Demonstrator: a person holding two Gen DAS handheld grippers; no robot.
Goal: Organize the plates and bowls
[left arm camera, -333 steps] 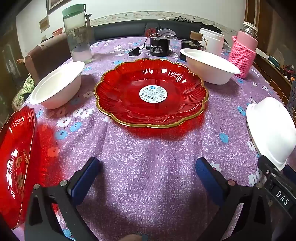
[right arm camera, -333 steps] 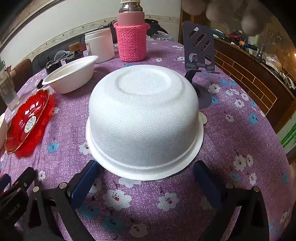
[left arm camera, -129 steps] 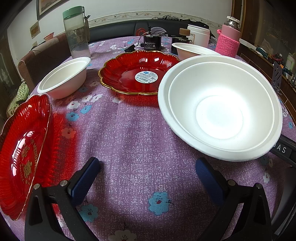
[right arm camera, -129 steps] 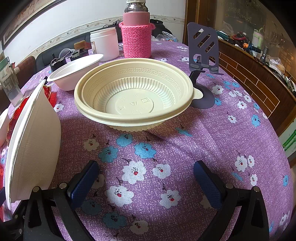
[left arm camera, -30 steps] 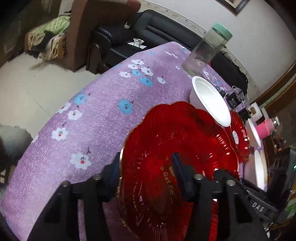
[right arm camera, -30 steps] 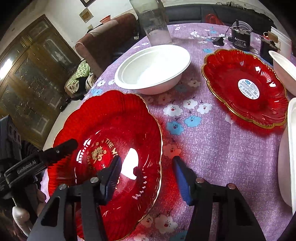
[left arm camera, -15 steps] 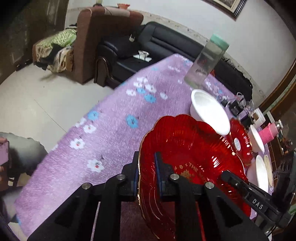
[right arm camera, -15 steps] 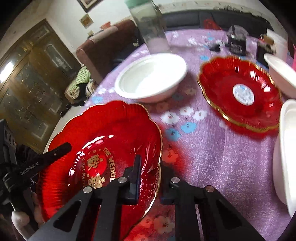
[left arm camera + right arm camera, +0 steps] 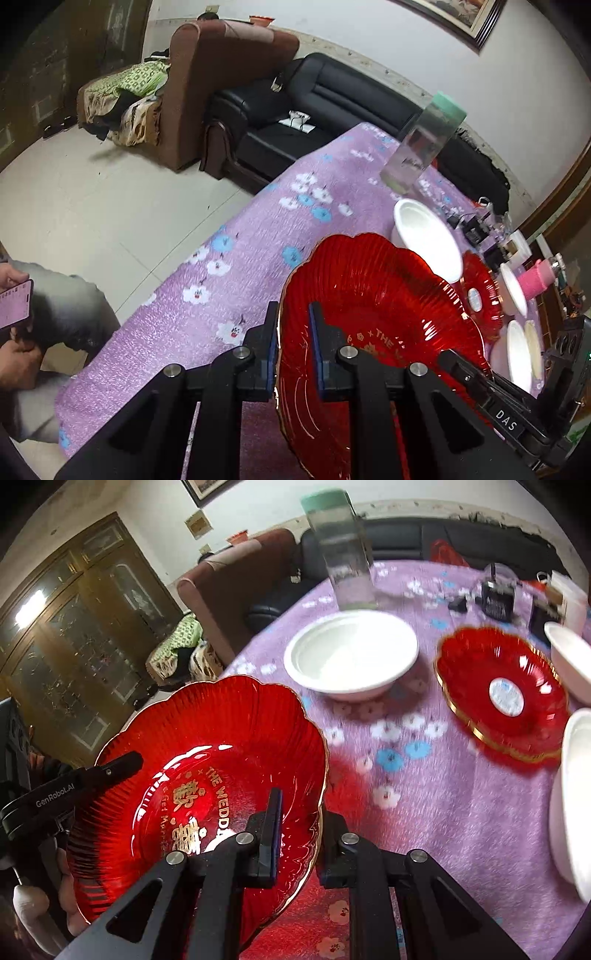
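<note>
Holding a shiny red plate (image 9: 207, 768) by its rim, the left gripper (image 9: 293, 354) and right gripper (image 9: 299, 834) are each clamped on opposite sides, just above the table's (image 9: 443, 794) near edge. It looks stiff, slippery and breakable.

- near plate (image 9: 207, 760): glossy red, ribbed, thin gold rim, gold lettering at centre;
- far plate (image 9: 491, 686): same red and gold, white round sticker;
- bowl (image 9: 351, 657): plain white;
- tablecloth (image 9: 236, 266): purple, white and blue flowers;
- bottle (image 9: 424, 144): clear, pale green lid;
- grippers: black, blue pads (image 9: 272, 347)
</note>
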